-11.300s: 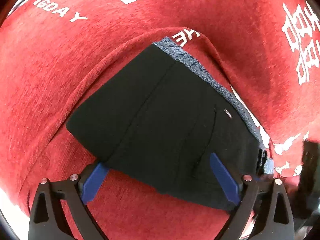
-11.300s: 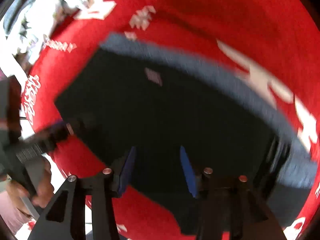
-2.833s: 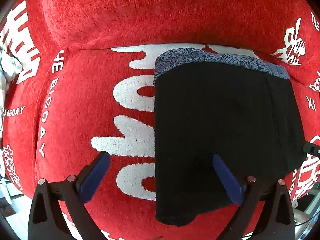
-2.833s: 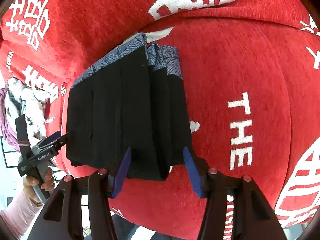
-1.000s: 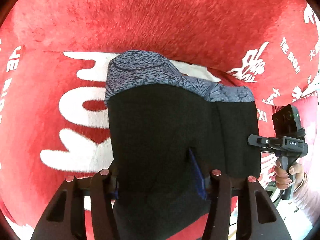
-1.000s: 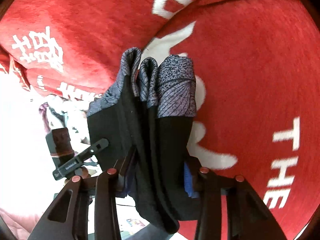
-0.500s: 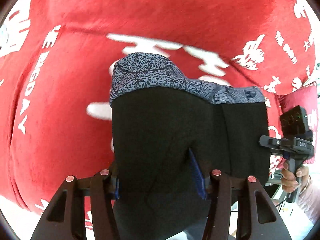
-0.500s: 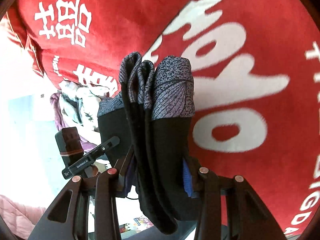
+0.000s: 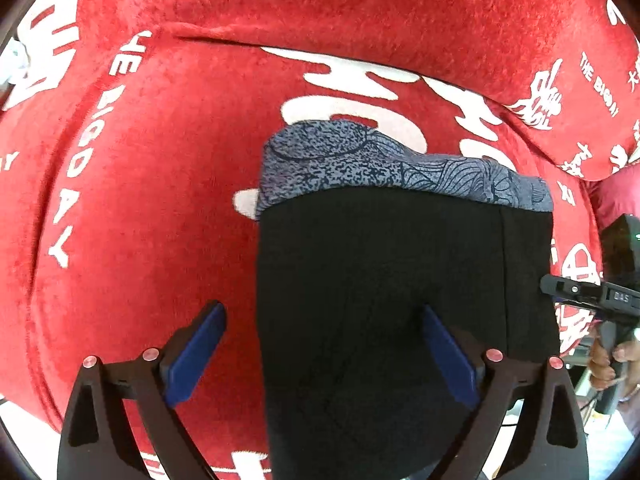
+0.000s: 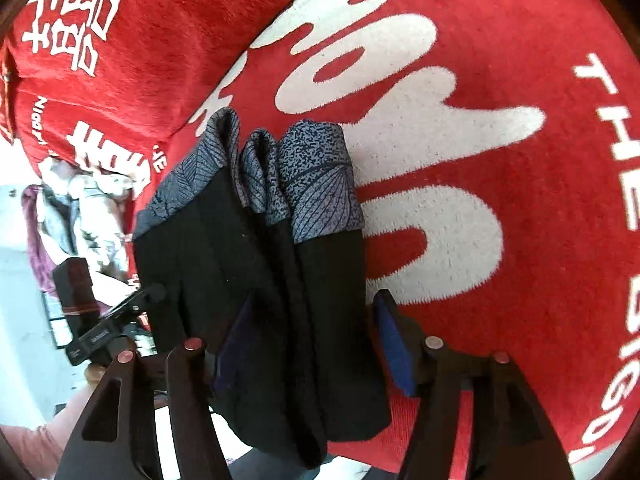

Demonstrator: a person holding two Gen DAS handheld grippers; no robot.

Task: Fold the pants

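- Pants (image 9: 380, 280): folded into a thick rectangular bundle, matte black fabric, lying on the red cover (image 9: 160, 200).
- Waistband (image 9: 360, 160): blue-grey band printed with speckles and fine leaf-vein lines; at the bundle's far end in both views.
- From the right wrist view the pants (image 10: 260, 280) show stacked layers edge-on; the waistband (image 10: 320, 184) bunches into several rounded folds.
- Near end of the bundle hangs over the cover's front edge in both views.
- Cover: plush, fuzzy red pile with woven white letters and characters; reads "THE BIGDAY" along one side. A seam or crease runs across above the pants, left wrist view.
- Left gripper (image 9: 324, 356): black frame, flat blue pads, jaws opening and spread wide. Left pad (image 9: 196, 356) is over bare cover, clear of the cloth; right pad (image 9: 448, 356) is over the black fabric. No squeeze on the pants.
- Right gripper (image 10: 316, 348): jaws opening, bundle's near end between them. Right pad (image 10: 394, 348) stands just off the cloth edge; left pad (image 10: 236, 344) is close against the fabric, contact unclear. No firm pinch visible.
- Right gripper (image 9: 592, 296) also shows at the pants' right edge in the left wrist view, held by a hand (image 9: 612, 360).
- Crumpled clothes (image 10: 80, 208), white and purple, pile beyond the cover's left end.
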